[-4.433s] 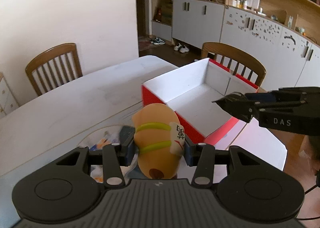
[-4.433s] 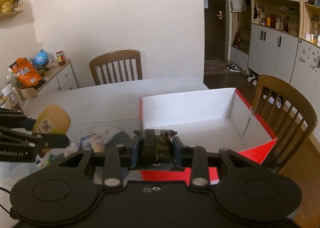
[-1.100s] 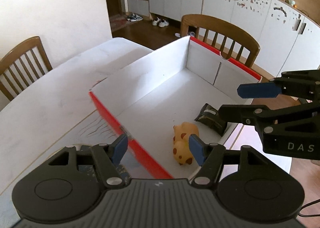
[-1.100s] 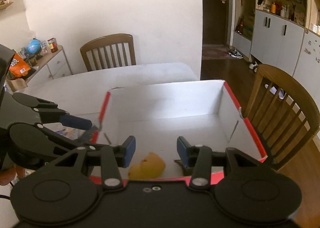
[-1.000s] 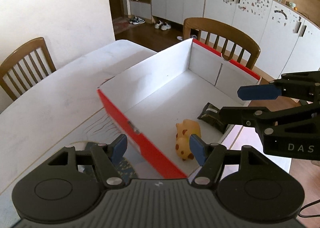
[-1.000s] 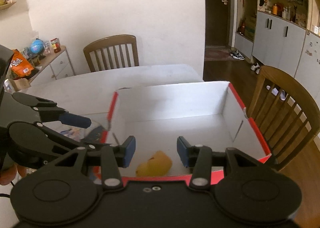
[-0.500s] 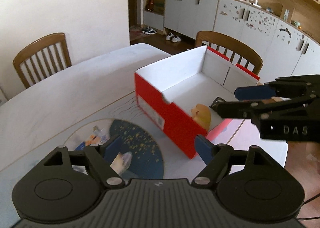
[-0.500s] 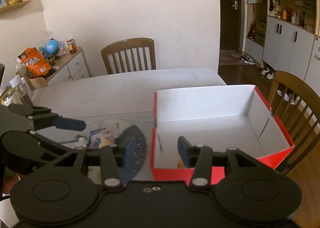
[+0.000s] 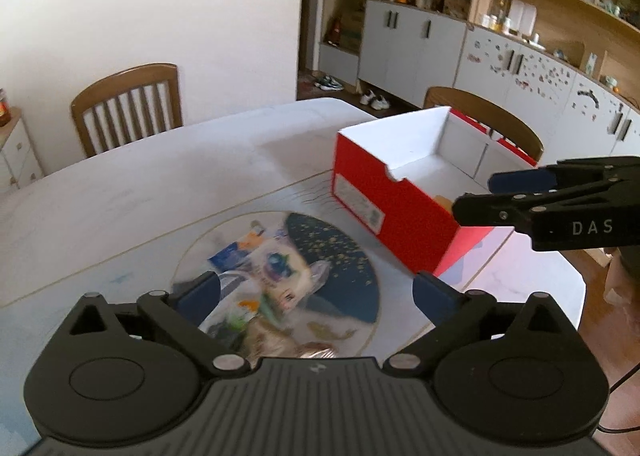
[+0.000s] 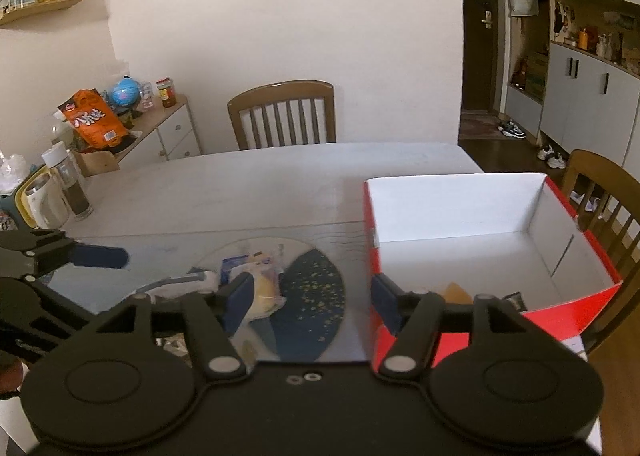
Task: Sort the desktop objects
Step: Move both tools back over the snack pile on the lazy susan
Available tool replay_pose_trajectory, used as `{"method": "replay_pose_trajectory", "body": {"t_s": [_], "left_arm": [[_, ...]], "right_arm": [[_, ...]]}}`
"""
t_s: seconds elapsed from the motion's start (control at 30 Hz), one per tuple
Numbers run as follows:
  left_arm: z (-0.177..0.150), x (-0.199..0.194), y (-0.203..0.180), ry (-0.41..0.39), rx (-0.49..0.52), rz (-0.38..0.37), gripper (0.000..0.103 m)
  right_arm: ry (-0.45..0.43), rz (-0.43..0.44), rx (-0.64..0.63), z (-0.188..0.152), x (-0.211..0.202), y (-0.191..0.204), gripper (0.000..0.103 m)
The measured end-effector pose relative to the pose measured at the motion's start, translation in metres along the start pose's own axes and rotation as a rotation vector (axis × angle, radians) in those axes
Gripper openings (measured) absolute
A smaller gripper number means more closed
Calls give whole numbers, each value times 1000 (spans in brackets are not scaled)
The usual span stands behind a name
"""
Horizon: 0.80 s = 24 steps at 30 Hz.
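**Op A:** Hovering both tools over the table; I'm between picks. My left gripper (image 9: 316, 292) is opening, jaws wide with nothing between them, hanging above the blurred heap of small packets (image 9: 268, 280) lying on the round dark-blue and clear mat (image 9: 340, 268).

**Op B:** And the other one?

**Op A:** My right gripper (image 10: 312, 296) is opening too, holding nothing, sitting between that heap and the red cardboard box with white lining (image 10: 472, 211).

**Op B:** What's the box holding?

**Op A:** I'm seeing an orange-yellow soft toy (image 10: 456, 291) and the corner of a dark packet (image 10: 514, 300) at its near wall, so I'm judging those sorted.

**Op B:** Next?

**Op A:** I'm thinking the left needs lowering onto one packet, singling it out, since they're overlapping.
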<state>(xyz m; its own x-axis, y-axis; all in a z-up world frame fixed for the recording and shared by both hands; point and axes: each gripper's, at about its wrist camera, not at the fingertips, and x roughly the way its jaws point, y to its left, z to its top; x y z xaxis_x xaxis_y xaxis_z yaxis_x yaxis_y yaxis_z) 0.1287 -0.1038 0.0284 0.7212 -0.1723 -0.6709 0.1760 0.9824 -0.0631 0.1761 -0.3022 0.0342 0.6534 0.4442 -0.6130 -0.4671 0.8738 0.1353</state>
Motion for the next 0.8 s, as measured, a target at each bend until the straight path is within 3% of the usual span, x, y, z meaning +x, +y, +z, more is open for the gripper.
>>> {"method": "replay_pose_trajectory", "body": {"t_s": [0.1,0.47,0.8], "left_arm": [[-10,-8,16,-10,-28,9,103],[-44,-21,51,-9,-69,50,103],[-59,-20,69,-10,-63,36,103]], "right_arm": [[-7,14,-7,-6,1,9,81],[14,38,-50,-27,14,47,86],[49,64,-103,-45,31,71,86]]}}
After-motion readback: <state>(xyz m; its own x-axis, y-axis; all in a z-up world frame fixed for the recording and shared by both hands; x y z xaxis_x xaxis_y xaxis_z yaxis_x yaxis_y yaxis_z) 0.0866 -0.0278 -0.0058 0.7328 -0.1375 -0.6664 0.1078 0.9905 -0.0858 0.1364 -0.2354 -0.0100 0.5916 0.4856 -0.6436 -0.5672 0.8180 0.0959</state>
